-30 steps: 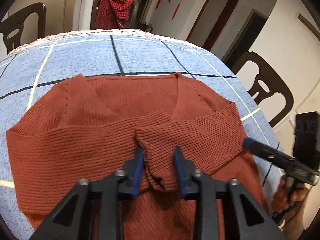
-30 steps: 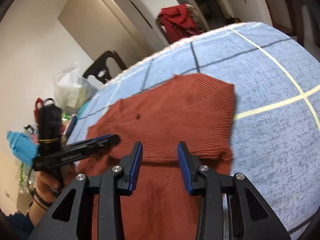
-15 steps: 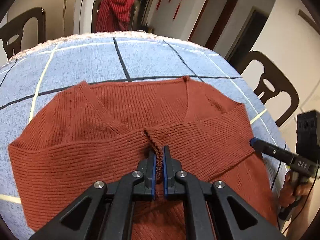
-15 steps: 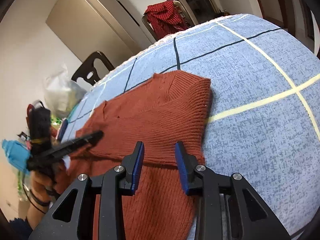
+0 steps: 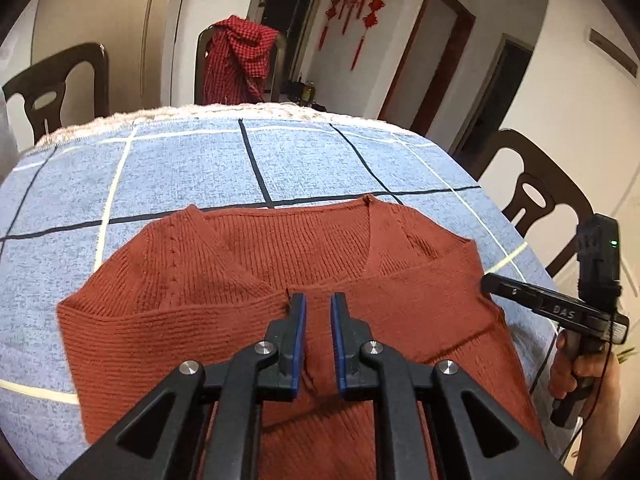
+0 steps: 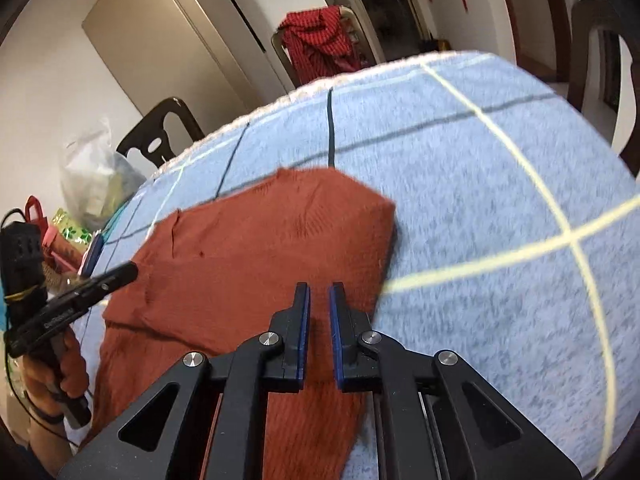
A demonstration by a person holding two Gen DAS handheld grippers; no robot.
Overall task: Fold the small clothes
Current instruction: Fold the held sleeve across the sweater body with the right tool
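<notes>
A red checked cloth (image 5: pixel 237 60) drapes a chair (image 5: pixel 280 56) behind the blue grid-patterned tablecloth (image 5: pixel 192 168); red knot ornaments (image 5: pixel 356 8) hang on the wall.

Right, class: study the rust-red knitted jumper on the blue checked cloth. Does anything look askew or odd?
Nothing is damaged or spilled. The rust-red knitted jumper lies flat on the blue checked tablecloth, sleeves folded in and meeting unevenly in a slanted line between the left gripper fingers.

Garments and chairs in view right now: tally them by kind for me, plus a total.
Rust-brown sweater, lying on the blue checked tablecloth: 1
Red checked garment, draped over a chair back: 1
Chairs: 3, left chair, draped chair, right chair
Total: 5
</notes>
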